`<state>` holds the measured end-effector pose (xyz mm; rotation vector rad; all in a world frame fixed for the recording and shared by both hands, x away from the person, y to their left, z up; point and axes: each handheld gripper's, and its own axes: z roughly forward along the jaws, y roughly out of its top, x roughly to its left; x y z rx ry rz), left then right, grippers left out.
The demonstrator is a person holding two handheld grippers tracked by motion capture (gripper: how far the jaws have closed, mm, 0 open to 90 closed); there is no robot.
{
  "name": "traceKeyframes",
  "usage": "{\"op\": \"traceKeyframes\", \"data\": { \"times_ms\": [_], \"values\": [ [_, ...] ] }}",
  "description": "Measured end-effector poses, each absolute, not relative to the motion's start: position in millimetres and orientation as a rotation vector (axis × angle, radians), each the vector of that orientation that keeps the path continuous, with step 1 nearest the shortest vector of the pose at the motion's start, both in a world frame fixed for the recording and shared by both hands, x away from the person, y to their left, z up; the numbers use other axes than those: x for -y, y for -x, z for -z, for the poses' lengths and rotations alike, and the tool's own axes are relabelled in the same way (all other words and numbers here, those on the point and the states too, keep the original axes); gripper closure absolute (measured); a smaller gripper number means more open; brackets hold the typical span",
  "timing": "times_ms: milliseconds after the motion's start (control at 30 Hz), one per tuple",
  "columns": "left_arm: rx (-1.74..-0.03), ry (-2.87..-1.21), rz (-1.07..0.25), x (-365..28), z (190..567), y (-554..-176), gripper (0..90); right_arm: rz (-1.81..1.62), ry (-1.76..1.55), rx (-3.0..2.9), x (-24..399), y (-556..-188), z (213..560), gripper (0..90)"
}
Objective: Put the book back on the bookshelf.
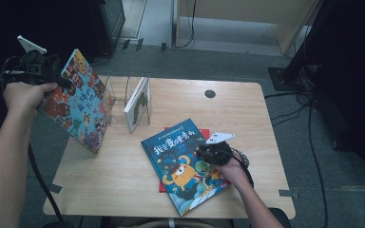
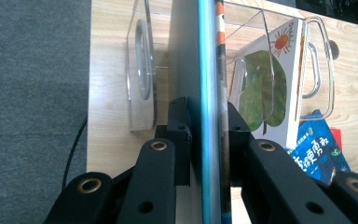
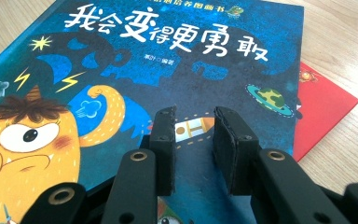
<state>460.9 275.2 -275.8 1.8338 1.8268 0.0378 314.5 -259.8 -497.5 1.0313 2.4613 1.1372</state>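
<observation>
Left gripper [image 1: 62, 81]: held up above the table's left edge; in the left gripper view [image 2: 205, 135] the jaws are seen pinching a book edge-on between the pads.
Monster book [image 1: 78, 102]: gripped at its upper left edge, lifted and tilted, its lower corner seen over the table near the left side; a cover crowded with small cartoon figures is shown.
Right gripper [image 1: 204, 153]: laid low on the blue book's right part; in the right gripper view [image 3: 193, 149] the jaws are seen parted by a narrow gap, with nothing between them and only the cover beneath.
Blue book [image 1: 185, 164]: laid flat at the table's centre-front, slightly turned; a yellow one-eyed creature and white characters are printed on it.
Red book [image 3: 326, 109]: laid flat under the blue book, with its right edge and corner left uncovered.
Rack [image 1: 119, 102]: a clear divider stand, set at the table's rear left.
White book [image 1: 137, 104]: stood upright in the rack's right slot; a green shape and an orange sun are shown on it in the left gripper view.
Table [image 1: 247, 109]: light wood, with a dark round hole near the rear edge.
</observation>
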Motion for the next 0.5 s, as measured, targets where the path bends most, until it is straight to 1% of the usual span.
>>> {"op": "traceKeyframes", "data": {
  "times_ms": [267,433,500],
  "values": [
    [-1.808,-1.819,-0.009,-272.8,276.9,-462.6,76.9,-1.134,-1.026,-2.463,259.1,-314.4,497.6,69.6],
    [-1.755,-1.796,0.045,-270.7,276.1,-462.0,71.9,-1.135,-1.027,-2.463,259.1,-314.2,497.6,69.5],
    [-1.727,-1.757,0.078,-270.6,273.1,-461.4,69.4,-1.136,-1.029,-2.463,259.1,-314.3,497.7,69.3]
  ]
}}
